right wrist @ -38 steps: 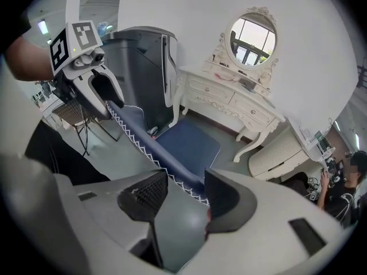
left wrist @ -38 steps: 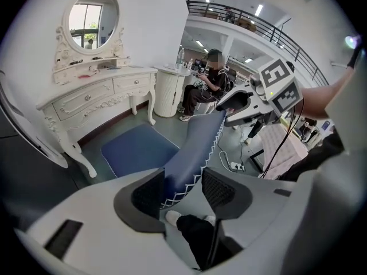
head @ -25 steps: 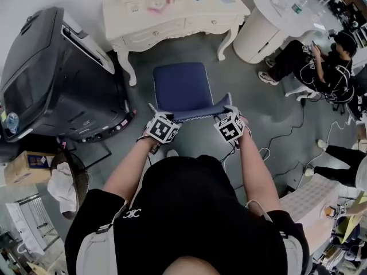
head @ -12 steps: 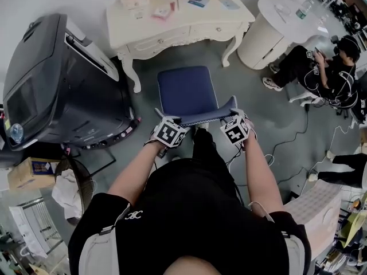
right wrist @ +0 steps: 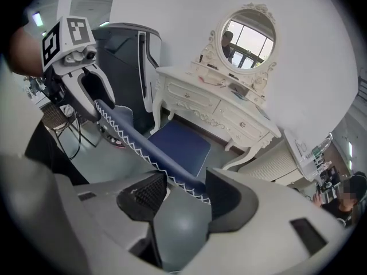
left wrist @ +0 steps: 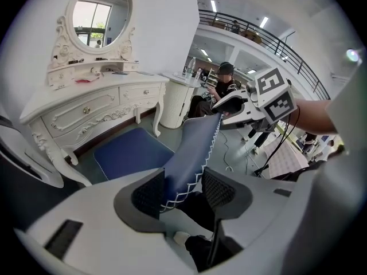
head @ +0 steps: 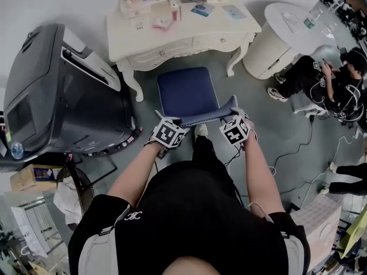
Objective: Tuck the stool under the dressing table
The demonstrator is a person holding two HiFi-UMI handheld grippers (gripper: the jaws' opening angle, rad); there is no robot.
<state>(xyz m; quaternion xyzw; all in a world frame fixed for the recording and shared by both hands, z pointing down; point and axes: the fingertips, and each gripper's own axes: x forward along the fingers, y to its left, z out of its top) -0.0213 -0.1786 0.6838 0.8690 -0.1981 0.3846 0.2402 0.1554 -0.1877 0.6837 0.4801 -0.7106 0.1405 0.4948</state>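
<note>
The stool has a dark blue seat (head: 186, 90) and a low blue backrest (head: 202, 117) with white zigzag stitching. It stands on the grey floor with its far edge between the front legs of the white dressing table (head: 229, 26). My left gripper (head: 164, 121) is shut on the backrest's left end, and my right gripper (head: 232, 111) on its right end. In the left gripper view the backrest (left wrist: 192, 148) runs between the pads of that gripper (left wrist: 182, 191). The right gripper view shows the same grip (right wrist: 186, 195), with the seat (right wrist: 180, 142) in front of the dressing table (right wrist: 212, 105).
A big black machine (head: 51, 90) stands just left of the stool. A white ribbed round stand (head: 272, 39) sits right of the table, with a seated person (head: 321, 76) beyond it. Cables (head: 292, 148) trail on the floor at right. Small items lie on the tabletop.
Both grippers and the stool have moved forward towards the dressing table. The seat's far edge now lies closer to the table's front. The grips are unchanged.
</note>
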